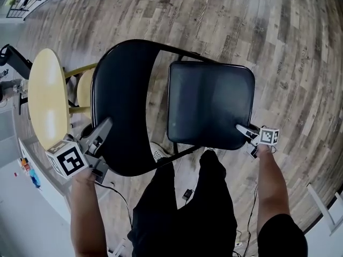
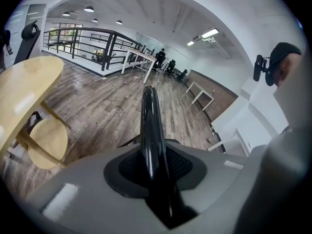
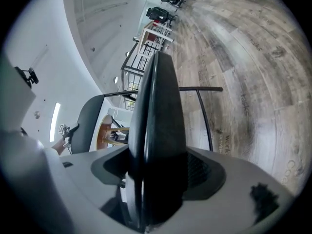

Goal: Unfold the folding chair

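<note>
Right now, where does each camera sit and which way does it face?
Head view: on the person's head, facing steeply down at chair back and seat; left gripper, right gripper, forearms, legs show.
Left gripper view: on that gripper, facing across the room along the clamped chair back; torso at right.
Right gripper view: on that gripper, facing along the seat edge between its jaws; torso at left.
All share the chair back.
</note>
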{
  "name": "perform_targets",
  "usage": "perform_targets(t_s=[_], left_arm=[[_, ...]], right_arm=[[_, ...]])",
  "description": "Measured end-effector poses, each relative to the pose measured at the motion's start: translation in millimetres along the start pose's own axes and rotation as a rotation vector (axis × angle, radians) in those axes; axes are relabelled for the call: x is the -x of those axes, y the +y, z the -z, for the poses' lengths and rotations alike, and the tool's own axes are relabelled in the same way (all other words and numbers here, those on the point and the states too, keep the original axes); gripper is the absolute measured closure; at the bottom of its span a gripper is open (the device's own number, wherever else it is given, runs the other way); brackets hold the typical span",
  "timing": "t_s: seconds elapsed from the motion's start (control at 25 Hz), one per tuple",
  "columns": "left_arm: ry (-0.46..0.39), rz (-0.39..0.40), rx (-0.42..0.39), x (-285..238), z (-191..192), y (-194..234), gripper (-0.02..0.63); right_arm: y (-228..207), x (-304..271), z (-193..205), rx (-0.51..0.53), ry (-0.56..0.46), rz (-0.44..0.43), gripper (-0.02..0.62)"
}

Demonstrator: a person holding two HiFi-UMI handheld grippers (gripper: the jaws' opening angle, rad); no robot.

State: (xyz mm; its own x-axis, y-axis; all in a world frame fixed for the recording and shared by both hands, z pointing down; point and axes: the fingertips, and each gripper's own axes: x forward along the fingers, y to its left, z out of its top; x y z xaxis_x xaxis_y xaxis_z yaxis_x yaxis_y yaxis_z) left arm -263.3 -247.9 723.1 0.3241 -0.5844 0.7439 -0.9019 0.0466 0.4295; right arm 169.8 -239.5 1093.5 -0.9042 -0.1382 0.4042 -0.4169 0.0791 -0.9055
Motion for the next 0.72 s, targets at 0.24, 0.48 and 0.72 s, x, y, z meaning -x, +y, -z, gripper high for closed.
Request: perform_targets(t_s=[0.24,0.48,0.72], left_arm=[[-0.005,-0.010,-0.010,0,-1,2,0.503],[-0.003,-0.027,-0.024,-2,0,4,0.499],[0.009,-0.045,-0.022,-2,7,1,0.495]], right_arm=[[-6,26,-7,0.003,-0.019,0.093,0.267],[8,81,-23,0.015,-0.057,0.233,0.268],[58,106,-1,0.038,-0.071,0.381,0.270]])
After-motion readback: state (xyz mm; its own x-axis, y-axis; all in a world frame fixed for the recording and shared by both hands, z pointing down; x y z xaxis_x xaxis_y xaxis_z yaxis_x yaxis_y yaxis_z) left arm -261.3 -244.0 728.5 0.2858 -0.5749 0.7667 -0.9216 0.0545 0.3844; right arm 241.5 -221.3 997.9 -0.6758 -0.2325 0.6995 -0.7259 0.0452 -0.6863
